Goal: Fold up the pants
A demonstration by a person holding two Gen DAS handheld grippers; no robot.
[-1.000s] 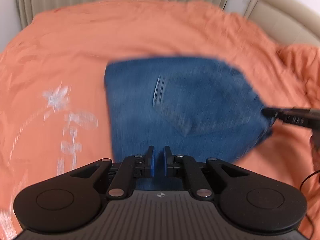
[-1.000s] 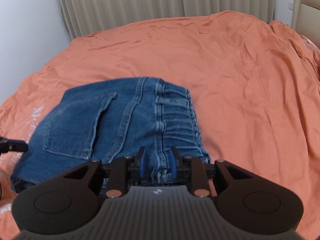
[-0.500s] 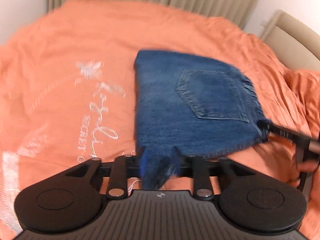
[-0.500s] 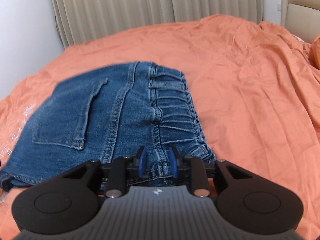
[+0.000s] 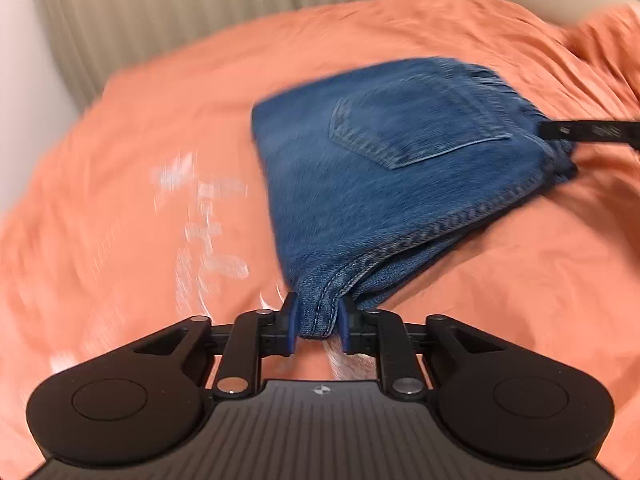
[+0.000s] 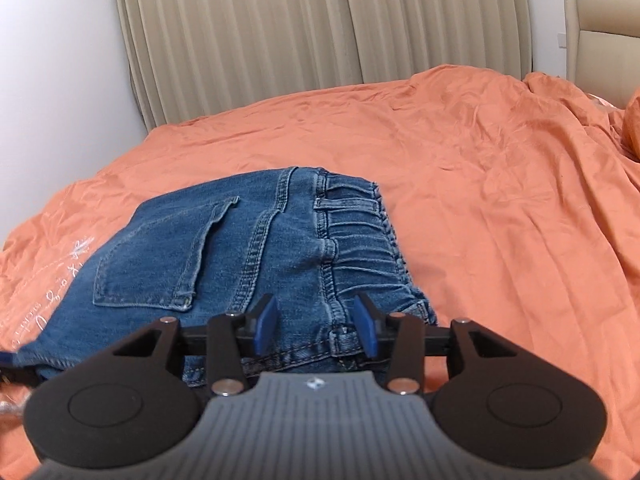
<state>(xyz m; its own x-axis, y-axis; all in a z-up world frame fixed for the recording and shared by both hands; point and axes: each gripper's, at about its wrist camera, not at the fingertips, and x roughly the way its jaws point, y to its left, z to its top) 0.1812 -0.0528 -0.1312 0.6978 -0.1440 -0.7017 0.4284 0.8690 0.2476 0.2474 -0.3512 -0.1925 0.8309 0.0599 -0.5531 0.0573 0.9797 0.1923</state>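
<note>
The left tool (image 5: 316,320) is pinching the jeans' (image 5: 384,168) corner; the right tool (image 6: 316,328) is spreading, risking a one-sided tug undoing the fold.

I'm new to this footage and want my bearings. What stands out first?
Folded blue jeans lie on a wide orange bedspread, back pocket up. The left tool pinches one corner of the denim; the right tool straddles the waistband end with its fingers apart. Beige curtains hang behind the bed.
</note>
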